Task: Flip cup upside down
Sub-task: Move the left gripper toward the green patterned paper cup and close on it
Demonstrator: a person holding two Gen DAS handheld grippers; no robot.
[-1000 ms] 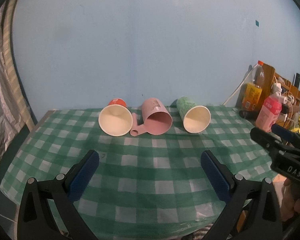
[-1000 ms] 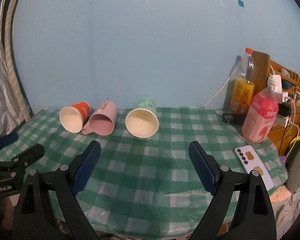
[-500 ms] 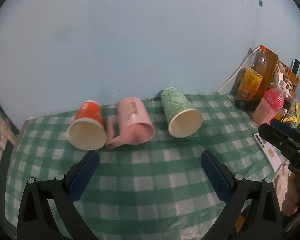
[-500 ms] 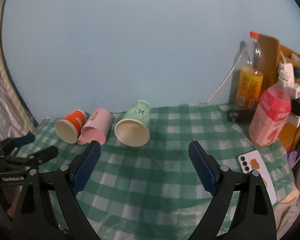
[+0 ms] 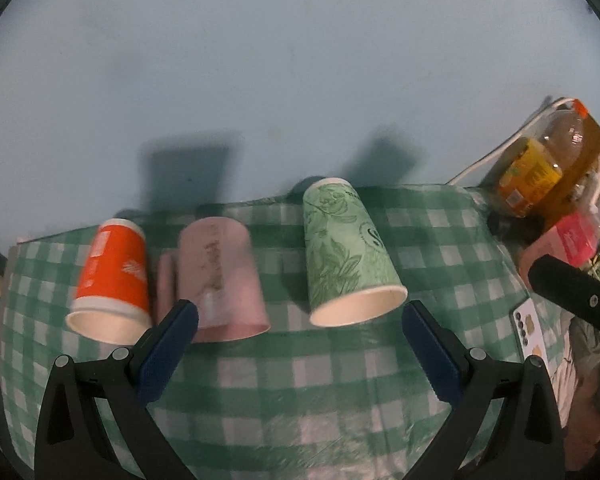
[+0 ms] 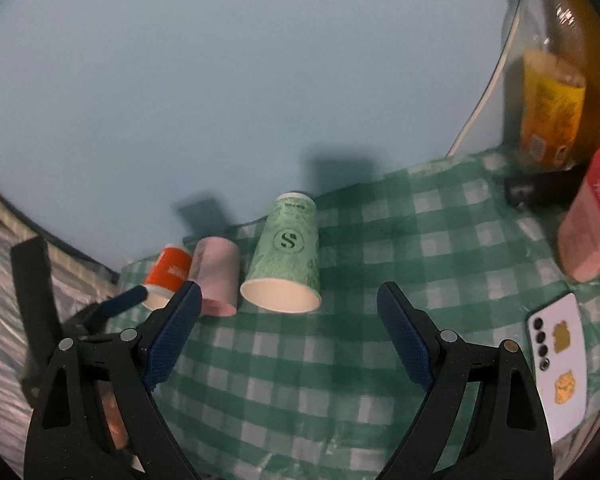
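Note:
Three cups lie on their sides on the green checked tablecloth [image 5: 300, 380], mouths toward me: an orange paper cup [image 5: 112, 280], a pink mug [image 5: 220, 280] with its handle on the left, and a green paper cup [image 5: 346, 248]. My left gripper [image 5: 300, 328] is open and empty, above and just in front of the pink mug and the green cup. My right gripper [image 6: 288, 320] is open and empty, just in front of the green cup [image 6: 286, 256]. The pink mug [image 6: 216, 276] and the orange cup [image 6: 168, 276] lie to its left.
An orange drink bottle [image 5: 540, 168] and a pink bottle [image 5: 568, 240] stand at the right by the wall. A white phone [image 6: 560, 364] lies near the table's right front edge. The blue wall rises right behind the cups. The left gripper's finger [image 6: 124, 300] shows at the left.
Both grippers have risen and moved in toward the cups, now looking down on them from close. The cups have not moved. Both stay open.

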